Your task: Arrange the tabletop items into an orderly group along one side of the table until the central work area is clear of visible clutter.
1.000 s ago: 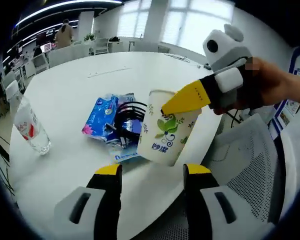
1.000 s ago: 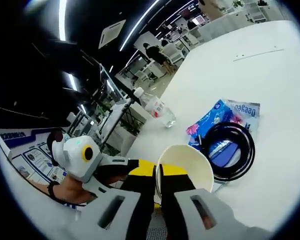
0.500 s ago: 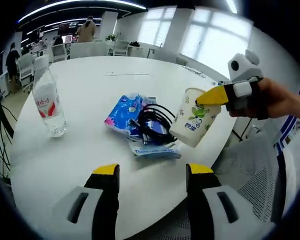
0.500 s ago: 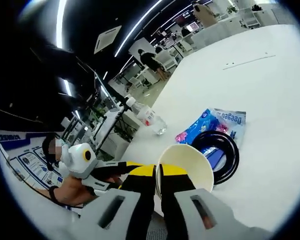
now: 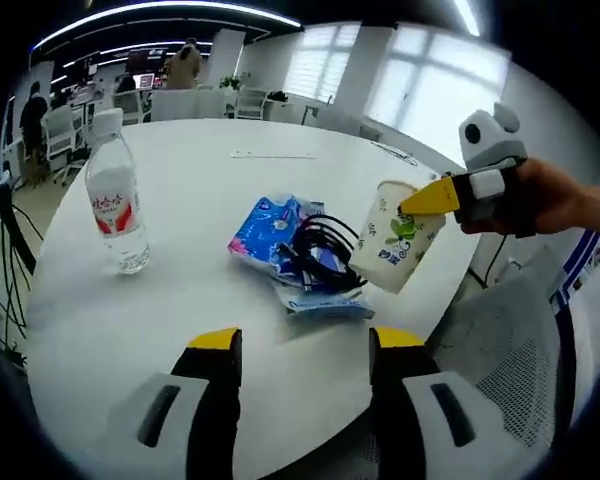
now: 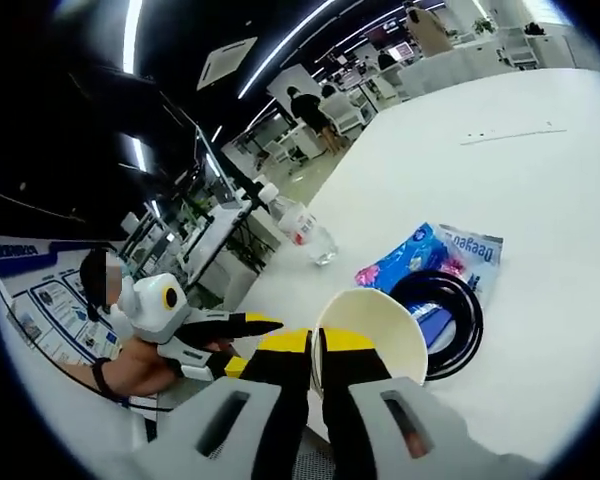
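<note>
A white paper cup [image 5: 393, 243] with a green leaf print hangs tilted over the table's near right edge. My right gripper [image 5: 425, 198] is shut on its rim, and the same grip shows in the right gripper view, gripper [image 6: 317, 345] on cup [image 6: 372, 325]. My left gripper [image 5: 305, 342] stands open over the near table edge with nothing between its fingers. It comes into the right gripper view from the left as the left gripper [image 6: 242, 342]. Blue tissue packs [image 5: 268, 226] lie mid-table under a black cable coil [image 5: 318, 252]. A water bottle [image 5: 115, 205] stands upright to the left.
The round white table [image 5: 180, 300] stretches away behind the items. A grey mesh chair [image 5: 500, 345] sits by the near right edge. A hand [image 5: 545, 195] holds the right gripper. Desks, chairs and people fill the room beyond the table.
The left gripper view has shifted, so the bottle now looks larger and nearer. The cup stays in the right gripper's grip, further right in that view. The table items have not moved.
</note>
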### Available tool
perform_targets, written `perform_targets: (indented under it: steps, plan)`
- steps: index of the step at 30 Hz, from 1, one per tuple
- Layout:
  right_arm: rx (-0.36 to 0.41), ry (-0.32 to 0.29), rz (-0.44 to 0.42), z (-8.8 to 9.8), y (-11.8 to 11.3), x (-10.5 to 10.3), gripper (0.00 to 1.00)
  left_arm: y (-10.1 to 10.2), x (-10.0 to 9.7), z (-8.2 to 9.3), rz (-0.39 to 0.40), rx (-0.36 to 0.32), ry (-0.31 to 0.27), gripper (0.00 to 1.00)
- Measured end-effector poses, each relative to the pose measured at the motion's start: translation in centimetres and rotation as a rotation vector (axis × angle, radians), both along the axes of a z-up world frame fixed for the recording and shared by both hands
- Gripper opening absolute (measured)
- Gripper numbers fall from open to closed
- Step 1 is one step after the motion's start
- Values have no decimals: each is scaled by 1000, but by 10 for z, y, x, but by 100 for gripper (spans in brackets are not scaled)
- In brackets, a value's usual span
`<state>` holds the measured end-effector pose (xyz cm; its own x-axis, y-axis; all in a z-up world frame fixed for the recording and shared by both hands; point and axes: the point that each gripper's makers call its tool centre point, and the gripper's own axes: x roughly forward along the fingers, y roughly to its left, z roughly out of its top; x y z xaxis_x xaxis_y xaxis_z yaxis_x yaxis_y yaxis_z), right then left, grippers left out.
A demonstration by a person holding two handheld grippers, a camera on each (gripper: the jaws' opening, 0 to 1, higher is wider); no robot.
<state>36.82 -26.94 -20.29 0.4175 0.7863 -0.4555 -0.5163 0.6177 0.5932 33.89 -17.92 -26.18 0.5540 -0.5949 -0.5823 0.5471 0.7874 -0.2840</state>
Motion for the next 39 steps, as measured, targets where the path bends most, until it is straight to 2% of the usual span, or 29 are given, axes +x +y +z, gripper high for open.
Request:
perform_targets:
  steps: [5, 14, 22, 31, 34, 39]
  plan:
    - [-52, -29, 51, 1, 8, 8, 0, 6, 1, 6, 19, -39, -4, 50]
    - [-137, -99, 164, 3, 33, 27, 0, 14, -3, 2, 6, -14, -6, 49]
    - [-171, -126, 229, 3, 53, 41, 0, 13, -5, -1, -13, -17, -8, 47]
    - [-251, -179, 314, -5, 71, 58, 0, 17, -3, 1, 25, -54, -7, 48]
    - [-305, -208, 356, -13, 76, 64, 0, 16, -4, 0, 13, -47, -7, 47]
    - [-344, -234, 391, -20, 88, 72, 0, 15, -5, 0, 8, -55, -9, 46]
